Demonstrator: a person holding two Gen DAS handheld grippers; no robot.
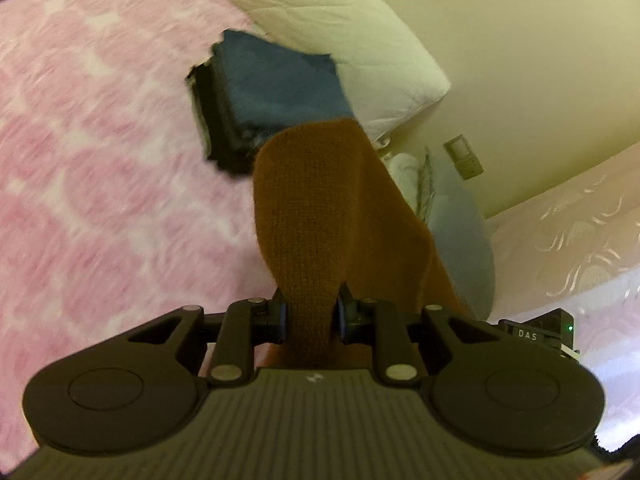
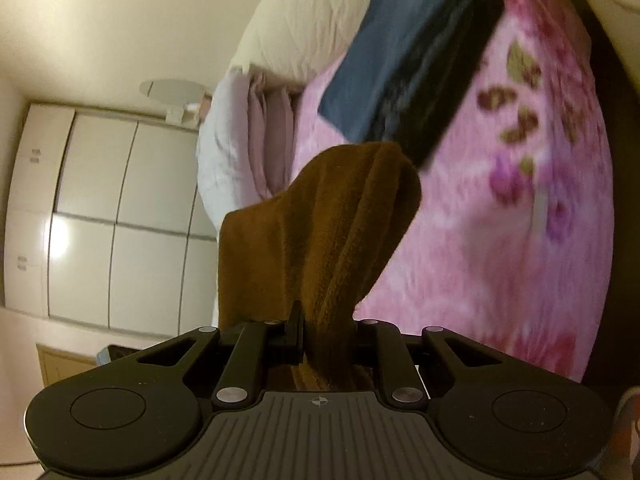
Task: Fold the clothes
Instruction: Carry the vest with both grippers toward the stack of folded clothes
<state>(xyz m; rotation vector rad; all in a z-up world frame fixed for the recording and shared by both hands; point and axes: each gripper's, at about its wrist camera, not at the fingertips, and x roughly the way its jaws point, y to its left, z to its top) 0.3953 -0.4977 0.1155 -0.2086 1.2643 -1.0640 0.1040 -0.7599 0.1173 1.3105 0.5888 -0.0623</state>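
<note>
Brown knitted cloth (image 1: 320, 216) fills the middle of both wrist views, bunched and pinched between the fingers of each tool. At the left gripper (image 1: 310, 316) the 2 blue pads (image 1: 282, 316) press on a narrow gathered strip of the fabric, so the jaws stand only slightly apart, closed on the cloth. The right gripper (image 2: 324, 336) is nearly closed as well, with a thick fold of the same brown cloth (image 2: 320, 224) squeezed between its black fingers (image 2: 295, 332); the fabric rises from there in ridged folds and hangs over to the left side.

Beyond the cloth lies a pink patterned blanket (image 1: 100, 140) covering the bed. On it rests a stack of folded clothes (image 1: 272, 92), blue on top with darker pieces beneath, lying against a cream quilted pillow (image 1: 340, 20). From the right wrist the same stack (image 2: 404, 64) appears just beyond the raised brown cloth, with white cupboard doors (image 2: 100, 208) at the far left. Both views are smeared by motion blur.
</note>
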